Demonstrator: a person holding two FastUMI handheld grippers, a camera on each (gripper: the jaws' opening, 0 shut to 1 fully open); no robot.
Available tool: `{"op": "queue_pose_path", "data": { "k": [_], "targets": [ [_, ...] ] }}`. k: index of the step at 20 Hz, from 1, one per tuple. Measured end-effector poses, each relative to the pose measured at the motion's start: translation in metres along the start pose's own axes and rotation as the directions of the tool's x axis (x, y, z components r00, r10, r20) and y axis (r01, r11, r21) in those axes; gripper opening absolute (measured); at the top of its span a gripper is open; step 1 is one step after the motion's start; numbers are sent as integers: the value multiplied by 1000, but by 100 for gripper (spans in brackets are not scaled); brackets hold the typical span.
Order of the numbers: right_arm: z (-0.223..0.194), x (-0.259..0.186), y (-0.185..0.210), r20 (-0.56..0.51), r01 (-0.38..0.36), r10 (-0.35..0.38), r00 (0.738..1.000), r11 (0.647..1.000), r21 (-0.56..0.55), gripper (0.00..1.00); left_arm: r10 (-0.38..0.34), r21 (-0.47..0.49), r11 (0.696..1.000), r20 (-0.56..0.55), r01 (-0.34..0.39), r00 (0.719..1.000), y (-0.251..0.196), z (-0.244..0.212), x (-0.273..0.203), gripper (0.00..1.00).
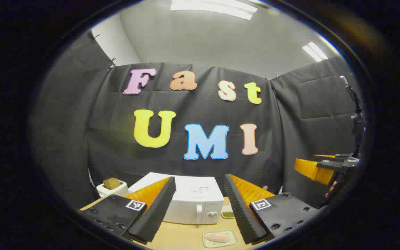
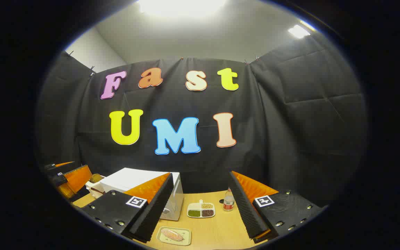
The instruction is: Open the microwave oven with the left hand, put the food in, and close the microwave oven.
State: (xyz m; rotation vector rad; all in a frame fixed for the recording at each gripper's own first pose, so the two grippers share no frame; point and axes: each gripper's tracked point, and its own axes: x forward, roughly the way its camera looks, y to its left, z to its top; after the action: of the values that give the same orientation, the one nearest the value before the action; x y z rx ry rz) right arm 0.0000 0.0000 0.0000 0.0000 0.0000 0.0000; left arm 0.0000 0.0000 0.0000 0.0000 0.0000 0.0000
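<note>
A white microwave oven [image 1: 194, 201] stands on the wooden table with its door closed; it is also in the right gripper view [image 2: 141, 185], partly behind a finger. In front of it lies a pale tray holding a pinkish piece of food [image 1: 217, 238] [image 2: 173, 235]. My left gripper [image 1: 197, 222] is open, raised above the table, with the microwave between its fingers farther off. My right gripper [image 2: 196, 222] is open too, empty, above the table. The right gripper also shows at the far right of the left gripper view [image 1: 325, 168], and the left gripper at the left of the right gripper view [image 2: 69, 178].
A white toaster with bread [image 1: 111, 187] sits left of the microwave. Right of the microwave are a divided dish of beans [image 2: 201, 210] and a small bottle [image 2: 228, 203]. The black cloth wall rises close behind the table [image 2: 217, 229].
</note>
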Motion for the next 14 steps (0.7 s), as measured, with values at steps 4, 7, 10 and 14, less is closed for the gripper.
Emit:
{"op": "queue_pose_path", "data": {
  "k": [4, 7, 10, 14],
  "targets": [
    [-4, -13, 4, -9, 51, -51, 999, 999, -8, 97, -55, -23, 998, -18, 54, 998, 7, -7, -2, 92],
    [-10, -27, 10, -4, 82, -82, 997, 997, -14, 97, -89, -49, 995, -28, 88, 996, 19, -12, -7, 93],
    [-21, -35, 15, -29, 91, -91, 995, 996, -20, 97, -79, -41, 996, -38, 77, 996, 35, -16, -6, 95],
    [-21, -28, 17, -44, 78, -79, 996, 997, -19, 97, -39, -14, 999, -20, 39, 999, 51, -12, 2, 95]
  ]
}}
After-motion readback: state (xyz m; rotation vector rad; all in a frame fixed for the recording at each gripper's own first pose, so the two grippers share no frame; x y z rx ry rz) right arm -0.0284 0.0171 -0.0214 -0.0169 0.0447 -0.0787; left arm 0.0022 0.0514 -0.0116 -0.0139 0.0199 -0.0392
